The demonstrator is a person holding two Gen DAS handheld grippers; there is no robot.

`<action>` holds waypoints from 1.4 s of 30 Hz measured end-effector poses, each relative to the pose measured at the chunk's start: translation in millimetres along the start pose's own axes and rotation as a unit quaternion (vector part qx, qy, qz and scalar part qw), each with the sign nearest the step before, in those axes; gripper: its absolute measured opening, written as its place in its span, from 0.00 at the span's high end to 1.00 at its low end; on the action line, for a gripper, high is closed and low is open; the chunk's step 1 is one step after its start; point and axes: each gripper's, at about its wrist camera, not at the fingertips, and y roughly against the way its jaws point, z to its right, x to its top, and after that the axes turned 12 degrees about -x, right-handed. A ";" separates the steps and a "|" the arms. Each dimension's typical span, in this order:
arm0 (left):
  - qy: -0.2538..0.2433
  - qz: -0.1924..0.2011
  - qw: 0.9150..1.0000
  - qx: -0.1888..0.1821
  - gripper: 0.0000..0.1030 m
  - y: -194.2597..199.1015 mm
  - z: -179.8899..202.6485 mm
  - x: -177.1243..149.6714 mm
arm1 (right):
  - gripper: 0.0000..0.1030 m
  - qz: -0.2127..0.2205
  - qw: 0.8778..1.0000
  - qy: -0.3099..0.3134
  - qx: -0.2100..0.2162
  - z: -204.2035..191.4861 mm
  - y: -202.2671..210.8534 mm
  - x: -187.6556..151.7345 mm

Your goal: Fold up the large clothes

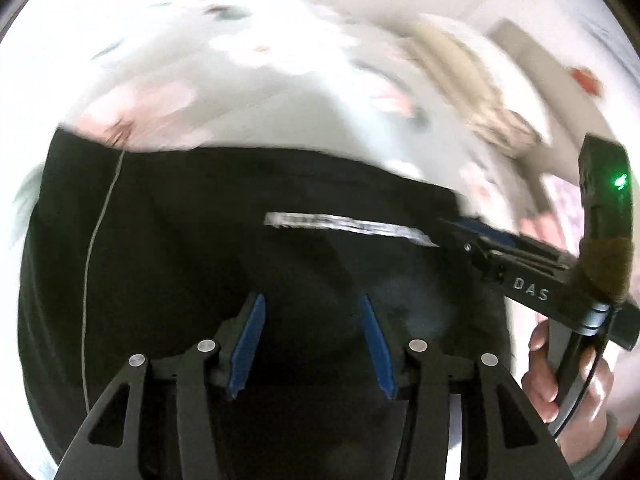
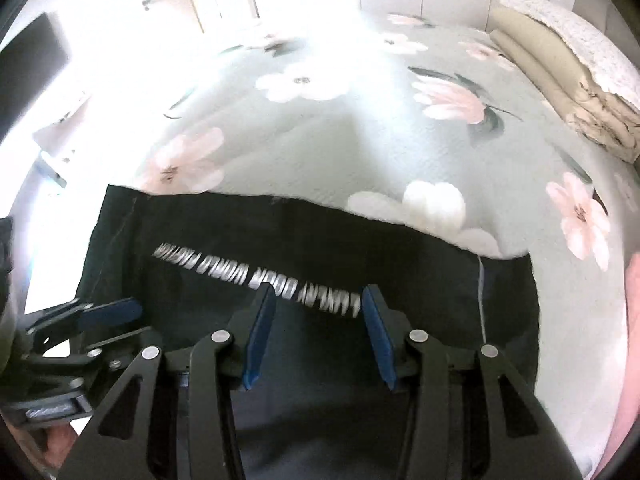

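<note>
1. Both claws, left gripper (image 1: 312, 344) and right gripper (image 2: 316, 336), are held spread with nothing pinched, poised above the cloth.
2. Just beneath and ahead of them, the black garment (image 2: 280, 240) is laid flat for folding.
3. Beyond, the floral bedspread (image 2: 360, 140) serves as support.

Black printed garment (image 2: 304, 248): spread flat on the flower-patterned bedspread (image 2: 360, 140), at its near edge. Left gripper (image 1: 312, 344) and right gripper (image 2: 316, 336): side by side above the garment, fingers (image 2: 260, 340) apart. Stack of folded beige bedding (image 2: 560, 80): on the bed's far right corner, well apart from the garment.
</note>
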 end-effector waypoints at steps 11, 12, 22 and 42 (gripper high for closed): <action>-0.008 -0.027 0.999 -0.026 0.51 -15.3 -20.9 -1.9 | 0.54 -0.035 0.998 -0.024 0.036 12.6 -51.3 -6.4; -0.008 -0.024 0.999 -0.037 0.51 -1.2 -21.8 -1.2 | 0.52 -0.033 0.997 -0.039 0.054 25.6 -38.9 -9.7; 0.062 0.022 0.998 0.006 0.25 116.0 -103.2 -6.1 | 0.06 -0.031 0.990 -0.137 0.030 167.8 25.8 -112.5; 0.238 -0.027 0.951 -0.197 0.25 49.8 -217.9 -35.4 | 0.00 -0.131 0.957 -0.156 0.208 219.6 -79.3 -149.2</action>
